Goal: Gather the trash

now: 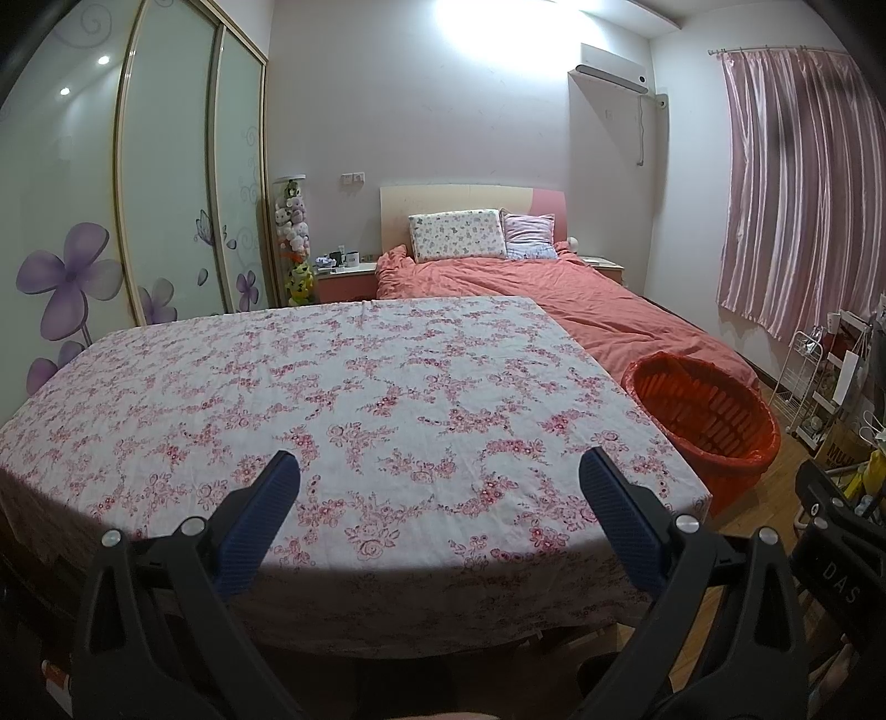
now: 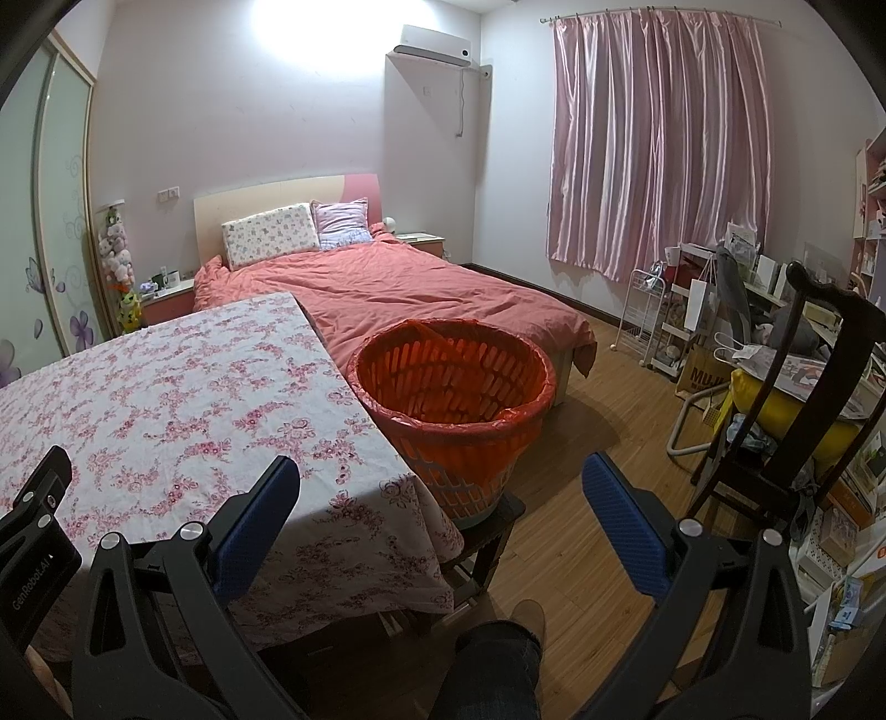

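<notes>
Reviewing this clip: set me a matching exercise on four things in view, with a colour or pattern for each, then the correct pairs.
Things:
1. tablecloth
2. basket
3. curtain
4. left gripper pads

Looks:
A. blue
B. orange-red, lined with a bag
C. shiny pink
D. white with pink flowers

Pairs: 1-D, 2-B, 3-C, 4-A

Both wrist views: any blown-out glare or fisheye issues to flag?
Left wrist view: the ceiling light blows out white above the bed, and the floral tablecloth edge bows from fisheye. Right wrist view: the same glare sits top left, corners are vignetted black, and the orange plastic basket stays sharp.
</notes>
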`<state>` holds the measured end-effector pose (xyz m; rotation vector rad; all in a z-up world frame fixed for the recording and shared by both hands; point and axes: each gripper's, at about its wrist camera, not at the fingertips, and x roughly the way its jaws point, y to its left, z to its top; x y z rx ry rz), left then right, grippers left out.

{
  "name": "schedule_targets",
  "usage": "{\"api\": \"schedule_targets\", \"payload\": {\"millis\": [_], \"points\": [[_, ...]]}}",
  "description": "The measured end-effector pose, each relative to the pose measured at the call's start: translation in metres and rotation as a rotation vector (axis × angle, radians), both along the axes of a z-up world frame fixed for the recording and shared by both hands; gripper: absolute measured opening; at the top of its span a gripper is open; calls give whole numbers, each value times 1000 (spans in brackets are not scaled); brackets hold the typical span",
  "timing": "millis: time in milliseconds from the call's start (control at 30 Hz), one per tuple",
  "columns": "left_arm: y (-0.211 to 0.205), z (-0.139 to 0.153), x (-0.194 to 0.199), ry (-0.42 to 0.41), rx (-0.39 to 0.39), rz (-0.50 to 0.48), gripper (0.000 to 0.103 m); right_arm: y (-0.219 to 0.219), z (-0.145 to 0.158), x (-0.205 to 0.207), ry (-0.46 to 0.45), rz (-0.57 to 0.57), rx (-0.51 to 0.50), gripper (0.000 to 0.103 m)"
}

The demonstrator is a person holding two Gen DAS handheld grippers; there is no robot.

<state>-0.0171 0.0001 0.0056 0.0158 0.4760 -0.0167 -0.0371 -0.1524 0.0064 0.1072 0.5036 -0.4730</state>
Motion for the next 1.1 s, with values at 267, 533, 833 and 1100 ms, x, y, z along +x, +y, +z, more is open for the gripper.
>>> {"api": "schedule_targets", "payload": {"millis": [267,533,833,1100], "points": [[0,-3,-1,5,1,3,99,0,0,0,2,0,0,101],[1,-4,-1,8,2,4,99,0,0,0,4,1,0,101],[1,-4,-1,8,2,4,99,0,0,0,5,1,1,101],[1,-4,-1,8,2,5,99,0,1,0,5,1,0,101]]}}
